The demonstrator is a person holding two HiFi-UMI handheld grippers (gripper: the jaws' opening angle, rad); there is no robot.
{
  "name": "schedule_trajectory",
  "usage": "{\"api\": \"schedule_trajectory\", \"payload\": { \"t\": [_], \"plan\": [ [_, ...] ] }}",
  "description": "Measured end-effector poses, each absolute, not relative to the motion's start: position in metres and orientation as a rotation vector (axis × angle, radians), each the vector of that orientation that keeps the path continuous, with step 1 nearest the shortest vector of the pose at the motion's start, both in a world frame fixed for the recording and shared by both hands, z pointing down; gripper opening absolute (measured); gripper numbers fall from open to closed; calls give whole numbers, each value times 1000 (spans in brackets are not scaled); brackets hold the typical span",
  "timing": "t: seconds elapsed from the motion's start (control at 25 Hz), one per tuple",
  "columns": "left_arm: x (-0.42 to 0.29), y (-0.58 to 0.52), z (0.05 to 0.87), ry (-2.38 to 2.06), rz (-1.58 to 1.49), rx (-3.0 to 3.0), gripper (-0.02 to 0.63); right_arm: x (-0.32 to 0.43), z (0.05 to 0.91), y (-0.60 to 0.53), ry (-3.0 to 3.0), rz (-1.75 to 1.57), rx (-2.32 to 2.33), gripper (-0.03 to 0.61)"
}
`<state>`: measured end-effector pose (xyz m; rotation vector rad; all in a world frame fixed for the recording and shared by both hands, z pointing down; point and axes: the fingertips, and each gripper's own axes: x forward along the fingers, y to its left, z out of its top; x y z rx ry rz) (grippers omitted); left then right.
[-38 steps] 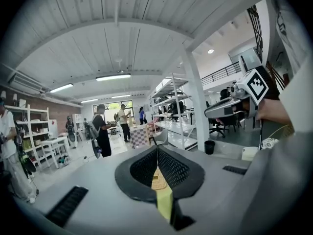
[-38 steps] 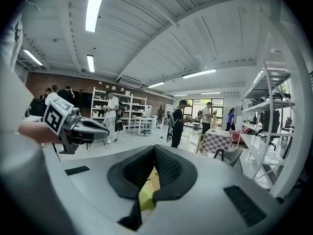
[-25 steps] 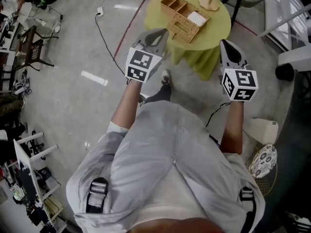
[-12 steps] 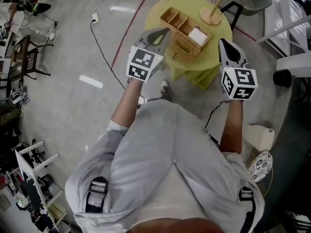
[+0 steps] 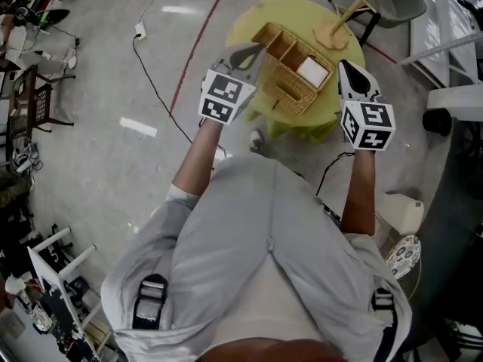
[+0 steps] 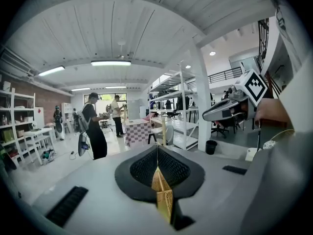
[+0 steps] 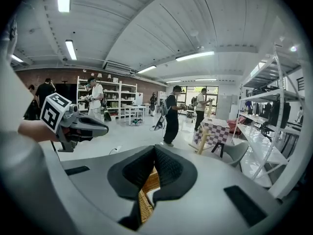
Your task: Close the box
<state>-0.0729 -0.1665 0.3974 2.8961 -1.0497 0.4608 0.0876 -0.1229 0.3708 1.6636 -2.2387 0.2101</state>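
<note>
Inspection found the wicker box [image 5: 289, 70] standing open on the round yellow counter [image 5: 302, 10], directly ahead of the person and lying between the lines of the two claws. Its compartmented body ran from upper left to lower right in the head view, with a white item [image 5: 313, 71] in the right-hand compartment. The flat wicker panel on the near side was judged to be the lid, folded out towards the person. The left claw [image 5: 252, 50] was pressed together with nothing gripped; its own view showed the pads meeting along one seam, with only a sliver of wicker visible beyond them. The right claw [image 5: 348, 67] likewise had its pads together at the tips and held nothing, with wicker showing through the gap lower down. In the head view the left claw overlapped the box's left end and the right claw sat just beside its right end, so the two were about equally near. Whether either touched the box could not be established; both gripper views looked out over the room rather than down at the counter, which suggested they were above it. A wooden stand [image 5: 343, 23] stood beyond the box, apart from it. Closing had not begun. The coming move was judged to depend on getting under the near panel and swinging it away from the person, over the compartments.
</note>
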Motion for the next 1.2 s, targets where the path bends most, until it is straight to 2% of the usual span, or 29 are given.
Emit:
{"api": "schedule_trajectory", "payload": {
  "t": [0.44, 0.92, 0.96, 1.0, 1.04, 1.2],
  "plan": [
    [-66, -204, 462, -969, 586, 2801, 29, 93, 434, -162, -2184, 307, 1613, 23],
    [-48, -183, 559, -931, 703, 2573, 32, 100, 503, -182, -2272, 437, 1424, 23],
    [-48, -178, 564, -930, 711, 2555, 46, 99, 505, -181, -2276, 448, 1405, 23],
    [-49, -172, 570, -929, 723, 2541, 97, 98, 508, -179, -2277, 455, 1386, 23],
    [-49, -166, 578, -925, 741, 2529, 117, 96, 512, -178, -2276, 458, 1365, 23],
    [-50, -132, 622, -881, 822, 2443, 150, 91, 533, -170, -2272, 473, 1264, 23]
  ]
}}
